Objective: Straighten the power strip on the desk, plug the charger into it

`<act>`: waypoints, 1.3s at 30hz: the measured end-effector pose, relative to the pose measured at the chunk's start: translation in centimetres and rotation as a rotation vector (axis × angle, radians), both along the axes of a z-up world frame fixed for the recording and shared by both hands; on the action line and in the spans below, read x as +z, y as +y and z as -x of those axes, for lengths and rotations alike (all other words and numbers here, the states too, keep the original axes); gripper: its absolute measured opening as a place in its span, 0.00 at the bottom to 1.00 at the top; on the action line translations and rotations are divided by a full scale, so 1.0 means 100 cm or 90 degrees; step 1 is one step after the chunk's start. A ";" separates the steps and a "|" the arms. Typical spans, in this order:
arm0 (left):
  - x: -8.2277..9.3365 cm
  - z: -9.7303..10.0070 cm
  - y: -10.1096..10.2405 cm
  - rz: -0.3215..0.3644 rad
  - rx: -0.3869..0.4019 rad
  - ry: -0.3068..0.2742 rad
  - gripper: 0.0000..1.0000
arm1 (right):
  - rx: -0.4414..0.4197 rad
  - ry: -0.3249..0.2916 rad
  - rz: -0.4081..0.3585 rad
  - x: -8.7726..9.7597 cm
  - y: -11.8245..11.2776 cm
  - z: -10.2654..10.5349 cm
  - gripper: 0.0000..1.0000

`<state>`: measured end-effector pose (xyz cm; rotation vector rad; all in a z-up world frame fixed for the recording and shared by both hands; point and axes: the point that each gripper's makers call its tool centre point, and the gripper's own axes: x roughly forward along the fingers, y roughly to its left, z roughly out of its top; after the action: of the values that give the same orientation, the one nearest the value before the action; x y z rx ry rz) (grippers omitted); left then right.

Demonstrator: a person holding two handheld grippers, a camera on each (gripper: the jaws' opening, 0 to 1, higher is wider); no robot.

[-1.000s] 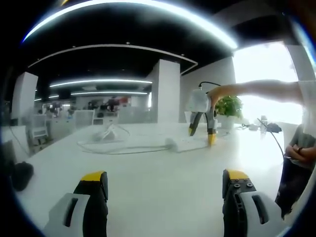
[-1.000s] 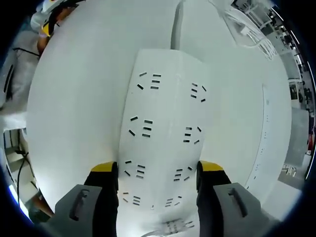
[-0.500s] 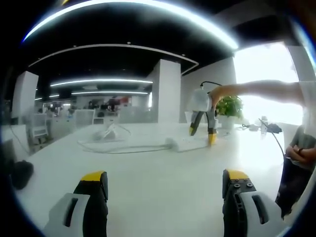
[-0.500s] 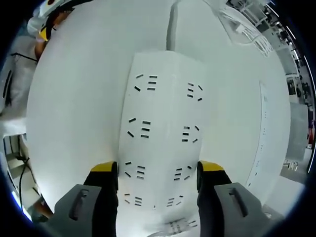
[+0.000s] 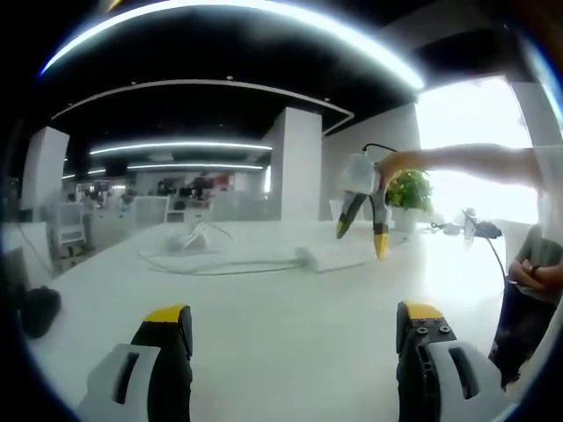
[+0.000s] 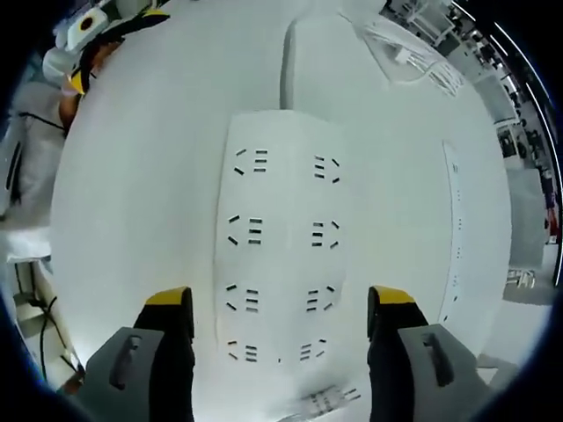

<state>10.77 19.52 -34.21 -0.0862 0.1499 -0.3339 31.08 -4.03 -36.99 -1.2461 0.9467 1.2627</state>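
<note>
Power strip (image 6: 281, 264) lying flat mid-desk (image 6: 132, 176), long axis running straight ahead between the jaws of the right gripper (image 6: 280, 309), spread wide and clear of both sides. Far nearer than the left gripper (image 5: 295, 318), parted, empty, low over the near desk edge.

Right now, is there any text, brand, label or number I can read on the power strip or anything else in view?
None can be read.
Power strip: plain white face, socket slots, no legible print; a small mark at its near end is too blurred to read.
Desk: bare white, no writing.
Background office in the left gripper view: too small and blurred to read.
</note>
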 end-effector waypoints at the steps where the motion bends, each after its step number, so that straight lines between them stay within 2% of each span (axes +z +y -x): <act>1: 0.000 0.000 0.000 0.000 0.000 0.000 0.99 | -0.002 -0.001 -0.011 0.001 0.002 0.000 0.89; 3: 0.001 0.001 0.000 0.000 0.000 -0.002 0.99 | -0.006 -0.003 -0.030 0.003 0.005 0.000 0.94; 9: 0.002 0.002 0.000 0.000 -0.001 -0.004 0.99 | -0.024 -0.008 -0.073 0.008 0.011 -0.001 1.00; 15: 0.003 0.002 0.000 0.000 -0.001 -0.004 0.99 | -0.040 -0.015 -0.114 0.015 0.013 -0.003 1.00; 18: 0.004 0.002 0.000 0.000 -0.001 -0.006 0.99 | -0.049 -0.013 -0.155 0.018 0.016 -0.004 1.00; 29: 0.000 0.004 0.001 0.002 0.000 -0.002 0.99 | -0.075 -0.014 -0.230 0.026 0.016 -0.009 1.00; 39: 0.000 0.006 0.003 0.004 0.000 -0.003 0.99 | -0.070 -0.024 -0.288 0.039 0.018 0.003 1.00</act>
<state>10.20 19.85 -34.17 -0.0917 0.1439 -0.3341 30.81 -2.19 -33.06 -0.8484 0.6433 1.2735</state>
